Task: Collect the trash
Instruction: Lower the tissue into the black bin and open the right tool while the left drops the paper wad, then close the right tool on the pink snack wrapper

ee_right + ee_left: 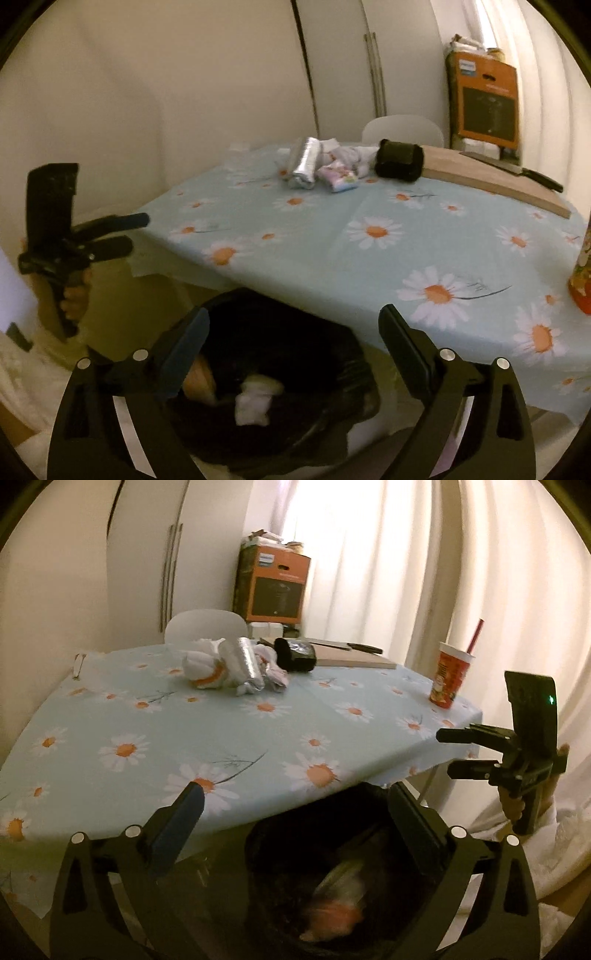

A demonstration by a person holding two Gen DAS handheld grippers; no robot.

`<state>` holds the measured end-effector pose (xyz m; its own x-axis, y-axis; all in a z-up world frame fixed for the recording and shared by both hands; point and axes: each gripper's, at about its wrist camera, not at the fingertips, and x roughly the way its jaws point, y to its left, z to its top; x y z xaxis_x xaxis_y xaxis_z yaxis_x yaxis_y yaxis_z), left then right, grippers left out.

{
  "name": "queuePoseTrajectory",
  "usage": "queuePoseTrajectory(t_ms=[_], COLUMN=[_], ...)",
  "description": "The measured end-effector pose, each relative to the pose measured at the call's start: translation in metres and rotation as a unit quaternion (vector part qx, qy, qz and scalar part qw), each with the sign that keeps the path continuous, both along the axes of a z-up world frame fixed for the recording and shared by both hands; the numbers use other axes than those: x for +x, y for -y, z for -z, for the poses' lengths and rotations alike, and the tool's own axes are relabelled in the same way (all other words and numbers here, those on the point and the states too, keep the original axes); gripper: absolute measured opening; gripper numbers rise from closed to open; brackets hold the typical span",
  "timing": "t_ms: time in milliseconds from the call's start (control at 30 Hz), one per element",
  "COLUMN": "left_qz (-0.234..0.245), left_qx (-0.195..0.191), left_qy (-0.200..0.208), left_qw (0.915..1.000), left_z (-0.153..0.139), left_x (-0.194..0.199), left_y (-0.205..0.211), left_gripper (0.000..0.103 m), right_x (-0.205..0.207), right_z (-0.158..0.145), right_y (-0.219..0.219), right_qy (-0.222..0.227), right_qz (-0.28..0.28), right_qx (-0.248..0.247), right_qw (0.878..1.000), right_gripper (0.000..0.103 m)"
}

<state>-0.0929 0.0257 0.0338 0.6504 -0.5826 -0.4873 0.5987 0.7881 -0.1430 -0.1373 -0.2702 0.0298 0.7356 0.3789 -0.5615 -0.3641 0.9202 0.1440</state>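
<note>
- Left hand-held gripper [295, 808]: jaws apart, nothing between them, over the black-lined bin [280, 834] at 6 o'clock.
- Right hand-held gripper [293, 328]: jaws apart, empty, above same bin.
- Crumpled white paper [255, 404] lies in the bin.
- Table [110, 716], 12 o'clock: foil wad [242, 662], tissues [199, 664], black roll [295, 653]; red cup [448, 677] at 2 o'clock.

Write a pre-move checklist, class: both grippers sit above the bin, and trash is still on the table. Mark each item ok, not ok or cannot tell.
1. Left gripper empty, jaws open: ok.
2. Right gripper empty, jaws open: ok.
3. Dropped trash inside the bin: ok.
4. Table cleared of trash: not ok; crumpled wrappers remain.
5. Red cup standing upright: ok.
6. Red cup empty, so trash: cannot tell.
</note>
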Motion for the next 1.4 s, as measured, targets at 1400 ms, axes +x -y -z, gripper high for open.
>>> queuePoseTrajectory(t_ms=[1400], left_qz=[-0.152], left_qx=[0.022], left_qy=[-0.083], left_qw=[0.9847], left_z=[0.004], left_x=[0.083], left_y=[-0.042], left_gripper=[0.097], right_x=[0.234], right_z=[-0.027], right_y=[-0.025], right_qy=[-0.066], right_qz=[-0.026], right_qx=[-0.062], right_qw=[0.996], right_gripper=[0.089])
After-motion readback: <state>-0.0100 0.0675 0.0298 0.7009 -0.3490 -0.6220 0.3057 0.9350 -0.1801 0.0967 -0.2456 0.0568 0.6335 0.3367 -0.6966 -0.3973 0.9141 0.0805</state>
